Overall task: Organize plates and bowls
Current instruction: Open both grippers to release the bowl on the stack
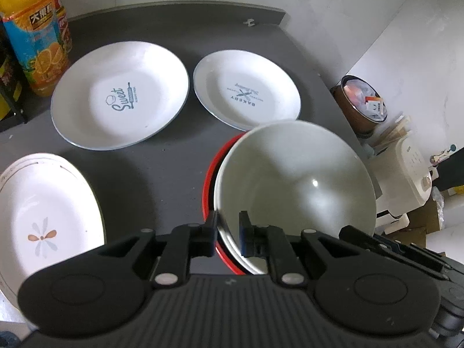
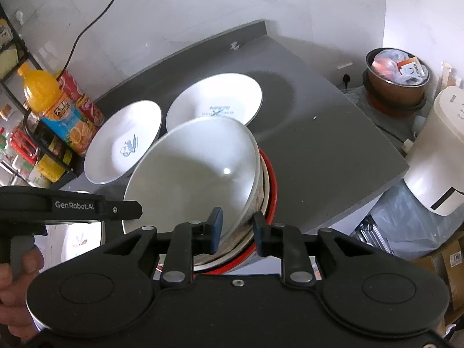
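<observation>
Tilting over a red-rimmed dish, a white bowl is gripped at its near rim by both tongs.

A dark counter (image 1: 162, 174) carries the dishes: the "Sweet" plate (image 1: 120, 94) lies flat at the back left, the "BAKERY" plate (image 1: 246, 90) just beside it on the right with its lettering turned away, and a flower-patterned plate (image 1: 43, 217) is seen at the near left. The white bowl (image 1: 293, 185) is held at the counter's near right over the red-rimmed dish (image 1: 209, 174), its mouth tipped up and toward the cameras. The left tongs (image 1: 227, 232) are clamped on its rim, one finger inside and one outside. The right tongs (image 2: 236, 229) straddle the rim likewise, closed on the wall. An orange juice bottle (image 1: 32, 37) stands upright at the far left.
</observation>
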Action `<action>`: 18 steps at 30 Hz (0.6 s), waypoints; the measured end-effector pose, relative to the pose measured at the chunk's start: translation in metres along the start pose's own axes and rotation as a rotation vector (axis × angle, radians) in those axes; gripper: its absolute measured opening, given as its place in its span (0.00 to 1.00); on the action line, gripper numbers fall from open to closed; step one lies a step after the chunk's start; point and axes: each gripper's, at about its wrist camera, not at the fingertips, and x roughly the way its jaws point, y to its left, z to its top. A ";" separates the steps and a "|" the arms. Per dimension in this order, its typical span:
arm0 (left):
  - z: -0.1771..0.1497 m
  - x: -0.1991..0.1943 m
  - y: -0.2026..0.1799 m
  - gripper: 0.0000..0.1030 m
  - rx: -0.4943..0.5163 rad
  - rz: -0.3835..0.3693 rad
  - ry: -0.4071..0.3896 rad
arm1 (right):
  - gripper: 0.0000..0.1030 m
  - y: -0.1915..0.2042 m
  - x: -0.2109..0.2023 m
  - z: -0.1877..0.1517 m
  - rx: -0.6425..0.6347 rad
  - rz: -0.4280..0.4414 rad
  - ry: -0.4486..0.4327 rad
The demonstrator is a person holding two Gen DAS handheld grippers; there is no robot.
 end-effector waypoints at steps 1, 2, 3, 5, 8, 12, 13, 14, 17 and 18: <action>-0.001 0.001 0.000 0.13 -0.003 0.005 0.005 | 0.23 0.000 0.000 0.000 -0.008 0.003 0.005; -0.001 0.002 -0.001 0.13 -0.008 0.010 0.006 | 0.25 0.000 0.001 0.001 -0.019 0.012 0.011; -0.002 0.001 -0.001 0.13 -0.011 0.014 0.001 | 0.25 -0.001 0.001 0.002 -0.025 0.021 0.021; 0.000 0.002 -0.002 0.15 -0.016 0.029 0.005 | 0.27 -0.006 -0.003 0.006 -0.020 0.044 0.036; 0.002 -0.001 -0.003 0.22 -0.040 0.043 0.002 | 0.27 -0.013 -0.012 0.014 -0.036 0.070 0.023; 0.005 -0.009 -0.003 0.36 -0.082 0.065 -0.035 | 0.26 -0.024 -0.014 0.024 -0.049 0.107 0.017; 0.006 -0.011 -0.003 0.40 -0.097 0.074 -0.044 | 0.22 -0.026 -0.014 0.026 -0.061 0.118 0.015; 0.006 -0.013 -0.002 0.42 -0.114 0.083 -0.053 | 0.15 -0.027 -0.012 0.028 -0.082 0.124 0.011; 0.010 -0.017 0.001 0.44 -0.171 0.109 -0.071 | 0.09 -0.031 -0.005 0.033 -0.125 0.157 0.030; 0.011 -0.018 0.002 0.44 -0.189 0.120 -0.074 | 0.09 -0.031 -0.004 0.034 -0.135 0.166 0.037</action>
